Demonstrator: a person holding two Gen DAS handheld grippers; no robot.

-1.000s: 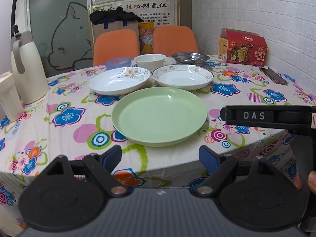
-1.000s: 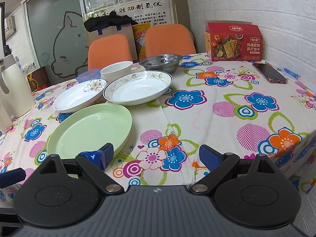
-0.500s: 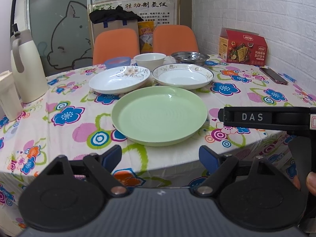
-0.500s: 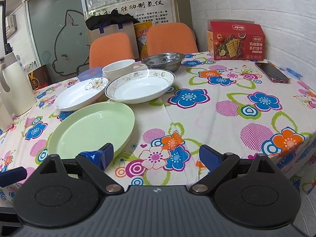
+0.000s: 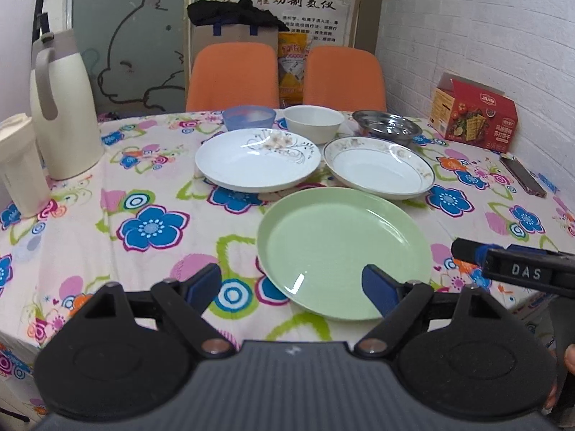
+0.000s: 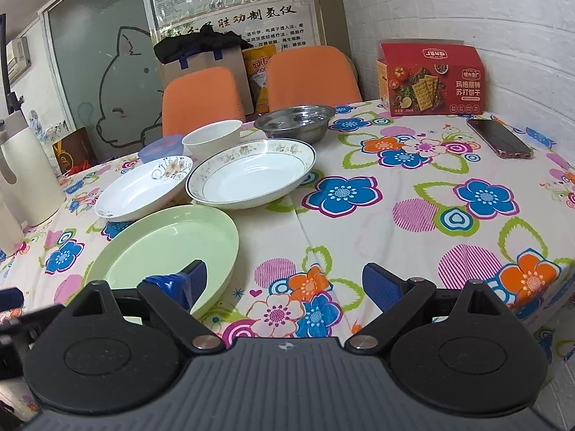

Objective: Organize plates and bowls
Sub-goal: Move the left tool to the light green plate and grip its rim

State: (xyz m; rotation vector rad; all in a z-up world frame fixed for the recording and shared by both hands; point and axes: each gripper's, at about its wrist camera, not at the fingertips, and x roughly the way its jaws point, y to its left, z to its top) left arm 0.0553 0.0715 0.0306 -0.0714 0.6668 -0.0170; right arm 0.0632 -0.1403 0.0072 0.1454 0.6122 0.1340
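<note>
A green plate (image 5: 343, 248) lies nearest on the flowered table; it also shows in the right wrist view (image 6: 169, 248). Behind it lie a white plate with a flower print (image 5: 257, 160) and a gold-rimmed white plate (image 5: 377, 170). Further back stand a blue bowl (image 5: 248, 116), a white bowl (image 5: 312, 122) and a steel bowl (image 5: 386, 131). My left gripper (image 5: 293, 285) is open and empty above the green plate's near left edge. My right gripper (image 6: 287, 282) is open and empty, its left finger over the green plate's right rim.
A cream thermos jug (image 5: 63, 107) and a white container (image 5: 18, 170) stand at the left. A red cracker box (image 6: 431, 79) and a phone (image 6: 499, 138) lie at the far right. Two orange chairs (image 5: 233, 75) stand behind the table.
Both grippers have moved forward over the table's near edge and closer to the green plate. The left view has shifted so the plate sits further right. Nothing was grasped.
</note>
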